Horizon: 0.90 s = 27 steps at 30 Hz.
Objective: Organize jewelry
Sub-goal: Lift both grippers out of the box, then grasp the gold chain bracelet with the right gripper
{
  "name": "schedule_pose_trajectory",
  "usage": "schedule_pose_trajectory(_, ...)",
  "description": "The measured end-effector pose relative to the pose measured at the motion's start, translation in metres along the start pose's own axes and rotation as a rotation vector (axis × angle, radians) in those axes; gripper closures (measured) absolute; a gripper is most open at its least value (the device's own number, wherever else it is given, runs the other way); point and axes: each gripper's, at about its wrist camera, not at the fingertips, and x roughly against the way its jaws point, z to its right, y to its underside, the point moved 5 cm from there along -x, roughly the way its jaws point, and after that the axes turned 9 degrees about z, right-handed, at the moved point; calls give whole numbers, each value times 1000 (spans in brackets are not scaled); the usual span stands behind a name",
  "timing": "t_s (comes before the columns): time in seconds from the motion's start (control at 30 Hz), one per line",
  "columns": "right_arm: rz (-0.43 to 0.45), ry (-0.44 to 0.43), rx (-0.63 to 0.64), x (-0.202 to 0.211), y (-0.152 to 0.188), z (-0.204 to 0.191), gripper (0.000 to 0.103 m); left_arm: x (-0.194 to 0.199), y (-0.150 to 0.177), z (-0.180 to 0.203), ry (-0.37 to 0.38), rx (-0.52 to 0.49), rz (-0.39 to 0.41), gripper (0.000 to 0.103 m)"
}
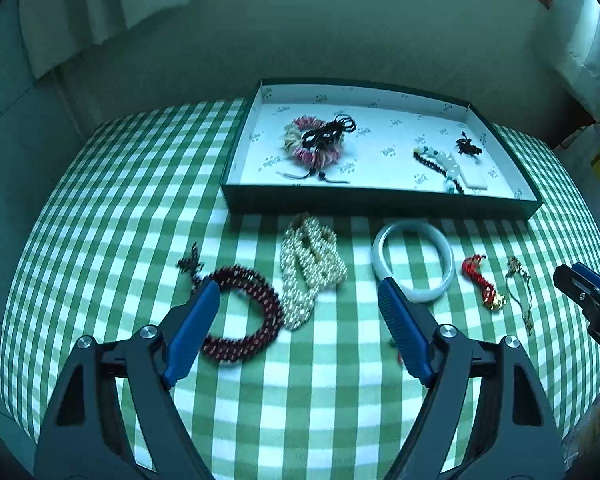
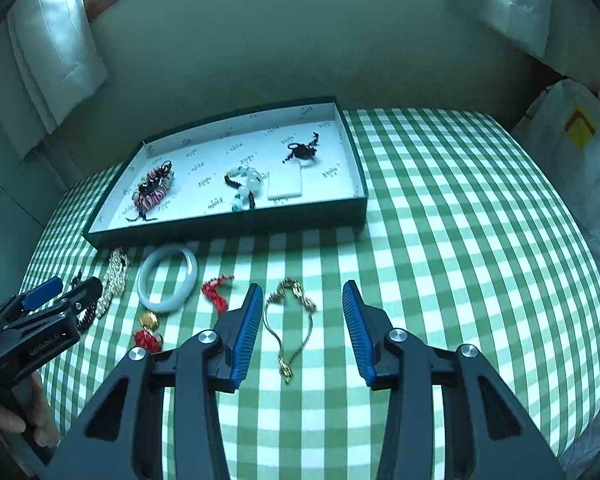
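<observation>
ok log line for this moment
left tongs: open, empty | right tongs: open over gold chain | tray: three pieces

You have the shallow dark-green cardboard tray [image 1: 380, 204] at the far side of the green-checked counter [image 1: 300, 400]. Before it lie, left to right, the dark-red bead bracelet [image 1: 256, 312], white pearl strand [image 1: 312, 268], pale jade bangle [image 1: 414, 266], red braided cord [image 1: 480, 280] and gold chain [image 2: 292, 320].
</observation>
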Motion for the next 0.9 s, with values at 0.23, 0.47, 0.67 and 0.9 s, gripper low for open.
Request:
schedule_pose_trajectory(0.23, -52, 0, -22, 1, 35, 7, 61, 14, 36, -24, -47, 40, -38, 22)
schedule_pose_trajectory(0.47, -33, -3, 3, -8, 25, -7, 61, 17, 36, -37, -80, 55, -29, 22)
schedule_pose_trajectory(0.67, -36, 0, 41, -31, 11, -19, 61, 12, 32, -45, -94, 70, -31, 22)
schedule_pose_trajectory(0.9, -36, 28, 64, -52, 1, -23, 61, 4, 32, -52, -99, 75, -42, 22)
